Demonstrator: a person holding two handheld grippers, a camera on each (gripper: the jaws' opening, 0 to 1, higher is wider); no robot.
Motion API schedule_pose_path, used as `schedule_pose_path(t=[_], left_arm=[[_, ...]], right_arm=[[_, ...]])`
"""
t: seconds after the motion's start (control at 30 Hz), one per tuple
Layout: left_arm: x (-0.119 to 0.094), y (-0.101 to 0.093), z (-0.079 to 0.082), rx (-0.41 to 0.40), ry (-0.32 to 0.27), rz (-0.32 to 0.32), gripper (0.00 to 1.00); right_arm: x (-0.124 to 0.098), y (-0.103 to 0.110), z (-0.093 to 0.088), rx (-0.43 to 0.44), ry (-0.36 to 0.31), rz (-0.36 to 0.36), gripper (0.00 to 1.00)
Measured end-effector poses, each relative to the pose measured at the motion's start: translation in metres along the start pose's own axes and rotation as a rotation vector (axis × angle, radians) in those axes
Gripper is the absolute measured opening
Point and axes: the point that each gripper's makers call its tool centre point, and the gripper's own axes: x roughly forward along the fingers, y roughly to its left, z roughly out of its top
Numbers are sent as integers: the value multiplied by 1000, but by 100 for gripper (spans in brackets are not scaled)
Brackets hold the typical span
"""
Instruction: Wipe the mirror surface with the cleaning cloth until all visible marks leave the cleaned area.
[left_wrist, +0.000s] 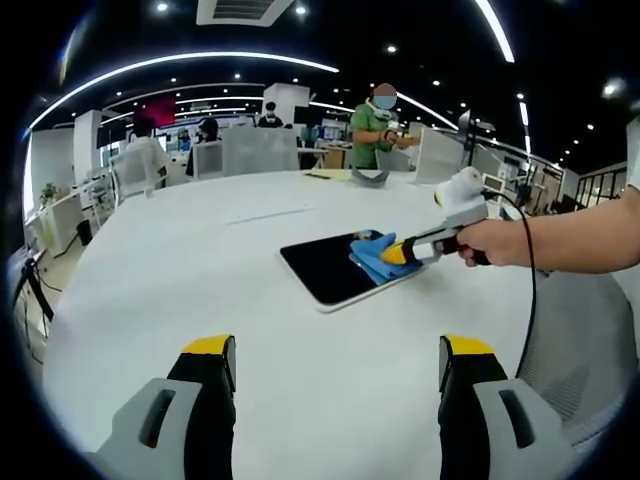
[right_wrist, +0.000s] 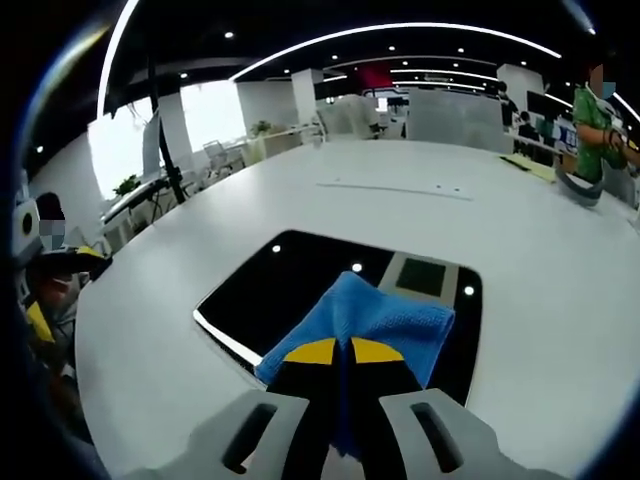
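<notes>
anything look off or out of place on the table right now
Nothing stands out. The mirror lies flat on the white table, intact, with the blue cleaning cloth pressed on it, held in the right tool. The left tool is open above bare table.

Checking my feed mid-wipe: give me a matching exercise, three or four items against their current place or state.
Items:
1. left claw
2. right claw
3. blue cloth
4. mirror

States:
A. lies flat on the white table
B. open, held above the table
C. shut on the cloth
D. pressed on the mirror's near part

Pairs: 1-B, 2-C, 3-D, 4-A
</notes>
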Motion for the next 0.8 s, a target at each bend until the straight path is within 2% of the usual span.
schedule_pose_path(t=[0.8], left_arm=[[-2, 9, -4, -20, 3, 16, 84]], right_arm=[[19, 0, 15, -32, 48, 20, 0]])
